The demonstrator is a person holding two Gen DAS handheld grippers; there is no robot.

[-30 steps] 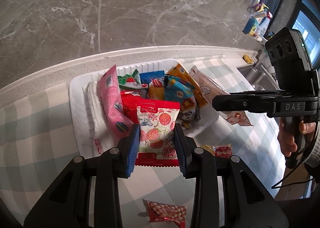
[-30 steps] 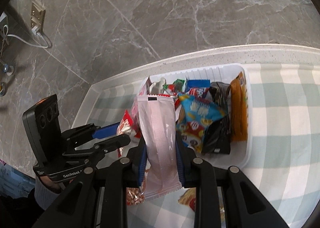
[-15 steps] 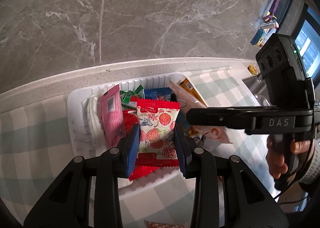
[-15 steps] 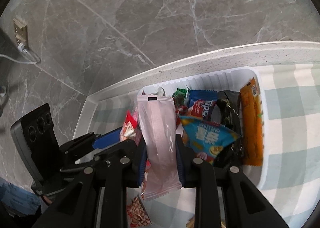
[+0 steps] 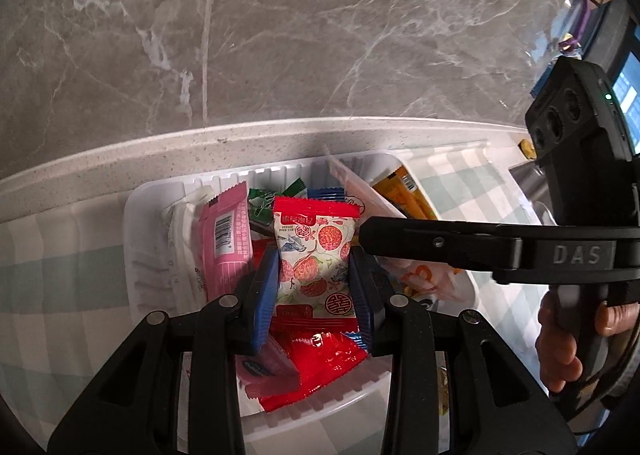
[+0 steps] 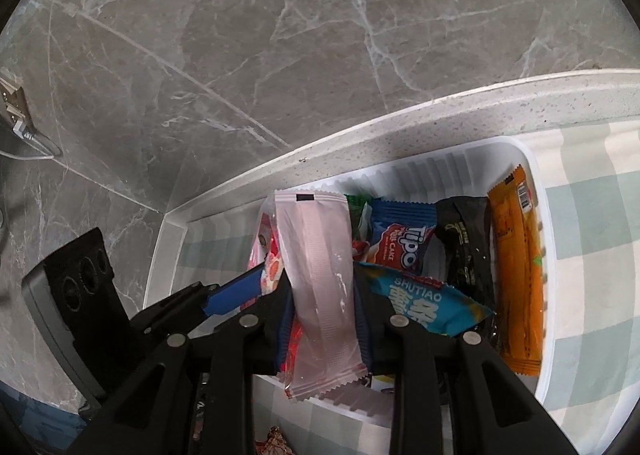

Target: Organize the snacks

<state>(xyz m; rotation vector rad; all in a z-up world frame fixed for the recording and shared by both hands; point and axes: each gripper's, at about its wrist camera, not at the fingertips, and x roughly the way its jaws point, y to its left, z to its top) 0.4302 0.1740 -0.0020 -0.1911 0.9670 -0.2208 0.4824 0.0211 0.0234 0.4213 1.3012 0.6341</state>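
A white tray (image 5: 156, 267) on the checked cloth holds several snack packets. My left gripper (image 5: 314, 275) is shut on a lychee-print packet with red ends (image 5: 314, 255), held upright over the tray. My right gripper (image 6: 324, 295) is shut on a long pale pink packet (image 6: 320, 275), held over the tray's (image 6: 536, 171) left part. The right gripper also reaches in from the right in the left wrist view (image 5: 460, 245). The left gripper's blue finger pad (image 6: 236, 291) shows at left in the right wrist view.
In the tray lie a pink packet (image 5: 222, 239), red packets (image 5: 320, 363), a blue Tipo cake (image 6: 400, 247), a blue Shutiao bag (image 6: 424, 307), a black packet (image 6: 466, 243) and an orange packet (image 6: 516, 275). A marble wall (image 5: 280, 35) rises behind the counter ledge (image 6: 400, 127).
Both grippers have moved forward with their packets and now hold them over the tray. The two grippers have come closer together.
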